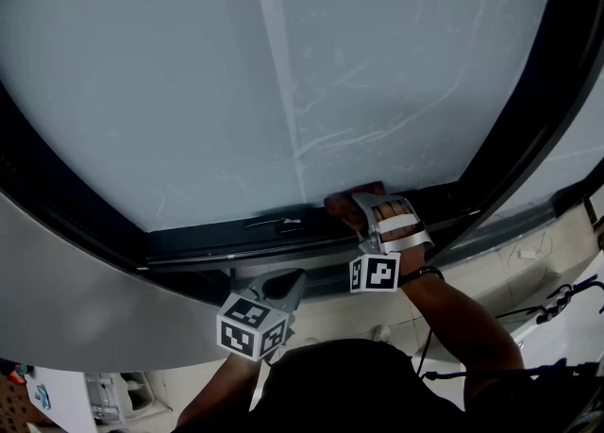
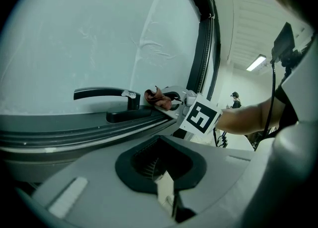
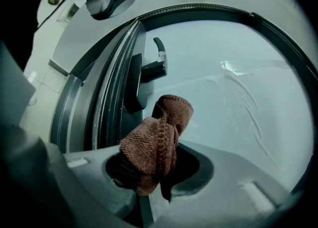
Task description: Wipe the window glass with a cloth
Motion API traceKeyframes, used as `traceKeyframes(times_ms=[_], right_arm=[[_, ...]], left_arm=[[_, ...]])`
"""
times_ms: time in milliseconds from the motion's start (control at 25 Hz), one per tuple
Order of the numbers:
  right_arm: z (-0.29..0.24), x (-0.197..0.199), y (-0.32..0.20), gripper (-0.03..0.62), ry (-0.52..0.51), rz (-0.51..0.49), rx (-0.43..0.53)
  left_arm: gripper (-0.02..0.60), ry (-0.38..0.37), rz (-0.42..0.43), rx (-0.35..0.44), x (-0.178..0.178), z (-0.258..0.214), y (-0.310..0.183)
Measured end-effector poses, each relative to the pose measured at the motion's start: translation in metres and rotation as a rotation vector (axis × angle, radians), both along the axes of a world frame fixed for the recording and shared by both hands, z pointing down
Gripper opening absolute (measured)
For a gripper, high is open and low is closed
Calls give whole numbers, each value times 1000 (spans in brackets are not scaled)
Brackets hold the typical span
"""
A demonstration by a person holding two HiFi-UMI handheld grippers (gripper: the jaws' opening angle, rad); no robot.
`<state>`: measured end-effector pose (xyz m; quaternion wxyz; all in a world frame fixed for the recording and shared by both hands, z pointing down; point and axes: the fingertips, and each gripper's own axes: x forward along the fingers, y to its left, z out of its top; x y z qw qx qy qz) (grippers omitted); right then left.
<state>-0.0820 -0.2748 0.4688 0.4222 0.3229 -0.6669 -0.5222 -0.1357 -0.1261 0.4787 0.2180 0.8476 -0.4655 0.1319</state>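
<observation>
The right gripper point(image 1: 370, 212) is clamped on a brown cloth point(image 3: 158, 142), which bulges out of the jaws in a bunched roll. In the right gripper view the roll's long axis runs from 7 to 1 o'clock, and its folded tip points toward the glass point(image 1: 283, 73) at 1 o'clock. In the head view the cloth sits at the pane's bottom edge, right where the glass meets the dark frame point(image 1: 208, 250). I cannot tell whether it presses on the glass.

The handle point(image 2: 102, 93) lies at 9 o'clock of the cloth, just beside it, with its lever running along the rail. The left gripper point(image 1: 286, 282) hangs below the frame at 7 o'clock of the right one, its jaws together with nothing between them.

From 10 round to 2 o'clock of the cloth the pane spreads wide and bare, marked by pale streaks point(image 1: 349, 134). The frame closes it in along 8 to 9 o'clock and again at 3 o'clock.
</observation>
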Motion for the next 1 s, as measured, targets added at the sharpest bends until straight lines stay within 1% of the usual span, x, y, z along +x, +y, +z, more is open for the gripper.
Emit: traceKeyframes(times_ms=[160,320,440,600,680,800,1000], right_arm=[[0,1,0,95,-10,1,19],[-3,-1,4,98,-24,14,-39],[-24,-5,18,98,-51,6,-73],[-70,-22,43,100,-70,-40,-89],[-104,-29,52,100,-92,-53,-38],[-162,-39,61,100,-143,-78,76],[-237,-53,61,100,-202,-93,248]], left_arm=[[17,-7,-4,7,-9,-2,5],[17,-15,0,9,-20,-4,12],[17,-20,5,8,-27,-3,17],[17,-21,17,3,-33,1,22],[17,-22,23,3,-35,1,24],[17,-22,26,6,-37,1,26],[17,-17,17,6,-44,0,28]])
